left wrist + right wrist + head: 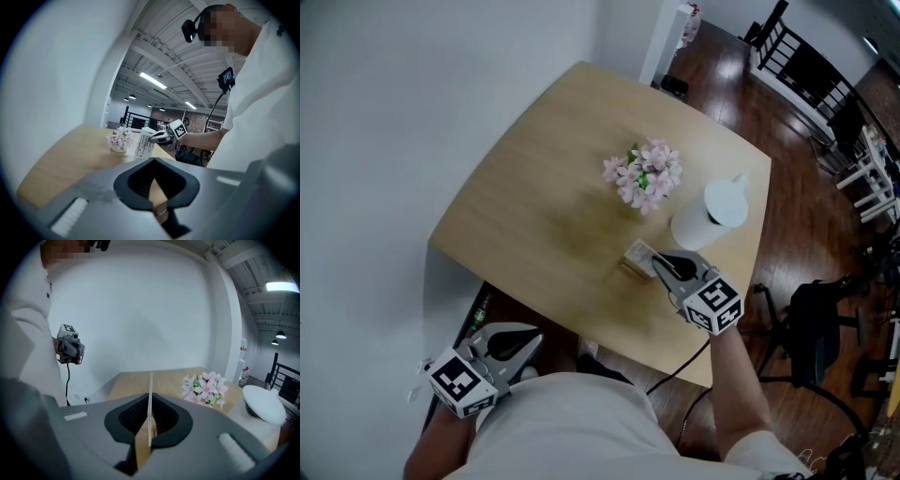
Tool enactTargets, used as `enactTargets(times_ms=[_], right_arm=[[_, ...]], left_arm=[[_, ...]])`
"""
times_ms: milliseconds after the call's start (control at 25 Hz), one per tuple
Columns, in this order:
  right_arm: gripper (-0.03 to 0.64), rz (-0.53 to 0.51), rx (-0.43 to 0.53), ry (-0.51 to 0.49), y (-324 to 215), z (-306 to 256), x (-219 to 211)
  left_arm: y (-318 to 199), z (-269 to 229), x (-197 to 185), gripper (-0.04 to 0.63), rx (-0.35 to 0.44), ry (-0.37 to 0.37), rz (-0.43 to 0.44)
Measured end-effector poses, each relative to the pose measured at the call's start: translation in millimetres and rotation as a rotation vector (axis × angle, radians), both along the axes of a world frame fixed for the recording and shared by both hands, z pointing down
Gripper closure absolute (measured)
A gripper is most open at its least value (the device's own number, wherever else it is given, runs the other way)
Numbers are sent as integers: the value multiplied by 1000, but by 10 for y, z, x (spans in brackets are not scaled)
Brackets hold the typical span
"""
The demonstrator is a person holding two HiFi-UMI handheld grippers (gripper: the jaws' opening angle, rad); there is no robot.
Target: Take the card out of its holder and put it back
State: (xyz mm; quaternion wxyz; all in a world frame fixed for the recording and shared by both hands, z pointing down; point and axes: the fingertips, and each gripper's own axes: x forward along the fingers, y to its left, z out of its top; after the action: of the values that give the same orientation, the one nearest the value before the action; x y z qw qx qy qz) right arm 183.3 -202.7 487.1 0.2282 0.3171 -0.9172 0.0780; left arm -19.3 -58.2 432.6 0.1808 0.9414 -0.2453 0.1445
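Observation:
A white printed card (639, 253) stands by a small wooden holder (629, 269) near the table's front edge. My right gripper (661, 265) is shut on the card. In the right gripper view the card (150, 394) runs edge-on between the closed jaws of that gripper (150, 427). The left gripper view shows the card (144, 143) upright in the right gripper (156, 137); I cannot tell whether it sits in the holder. My left gripper (530, 342) hangs off the table at the lower left, jaws together and empty (157, 206).
A vase of pink flowers (644, 175) stands just behind the card on the wooden table (534, 216). A white round-topped object (712, 217) is to its right. A black chair (816, 328) stands on the floor at the right. A white wall lies to the left.

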Motion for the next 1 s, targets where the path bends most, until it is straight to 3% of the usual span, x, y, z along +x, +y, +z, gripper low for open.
enactTargets(times_ms=[320,680,840,1000], right_arm=[[595,-54,33,3,757,-367,-837],[595,-99,26,-26,2006,-589,-1895],[595,-93,13,-40,2483,-623,-2180],[595,-78,3,-41,2786,-643,-2276]], left_arm=[[484,-74,-672,594,43,33,-15],[1055,14,-1506,594,58,46,-17],[1217,66,-1751,594,61,28,-22],[1392,75,-1797,594,65,47,25]])
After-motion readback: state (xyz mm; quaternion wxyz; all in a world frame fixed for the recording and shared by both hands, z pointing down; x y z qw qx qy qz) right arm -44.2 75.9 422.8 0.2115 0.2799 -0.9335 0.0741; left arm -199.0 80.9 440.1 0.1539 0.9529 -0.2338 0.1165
